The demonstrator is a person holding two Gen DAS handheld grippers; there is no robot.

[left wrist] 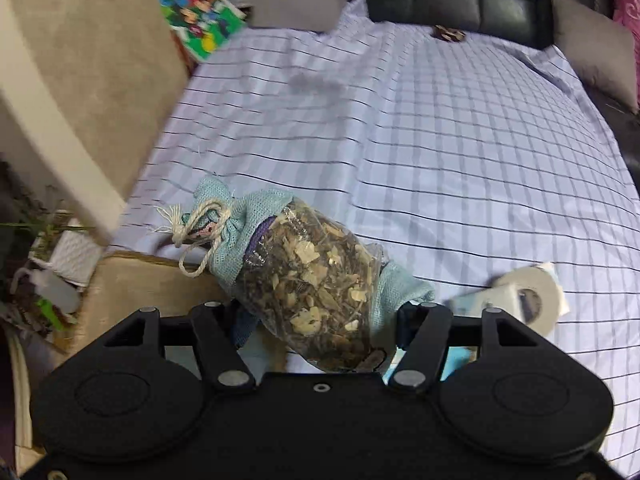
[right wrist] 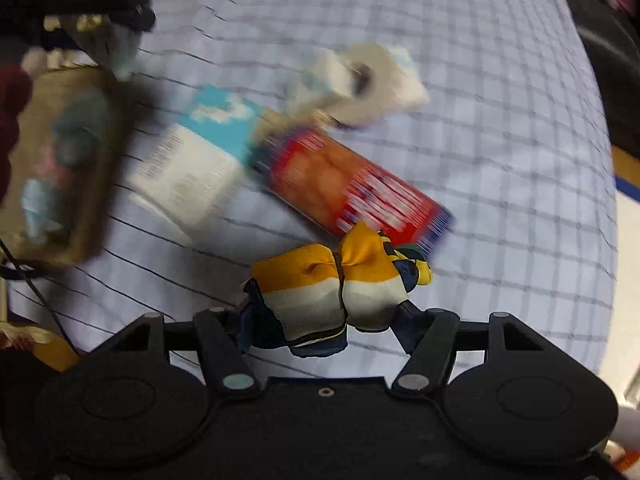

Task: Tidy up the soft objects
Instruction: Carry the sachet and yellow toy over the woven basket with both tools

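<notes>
Your left gripper [left wrist: 316,312] clamps the blue mesh sachet of dried herbs [left wrist: 304,280], lifted over the checked sheet [left wrist: 440,140]. Right gripper [right wrist: 320,316] pinches the yellow-white knotted scarf [right wrist: 340,284]. Both picked, neither placed; tissue roll [right wrist: 372,80] remains.

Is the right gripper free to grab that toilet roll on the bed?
Probably not: the right gripper is already shut on a yellow cloth bundle, and a red box lies between it and the toilet roll.
</notes>
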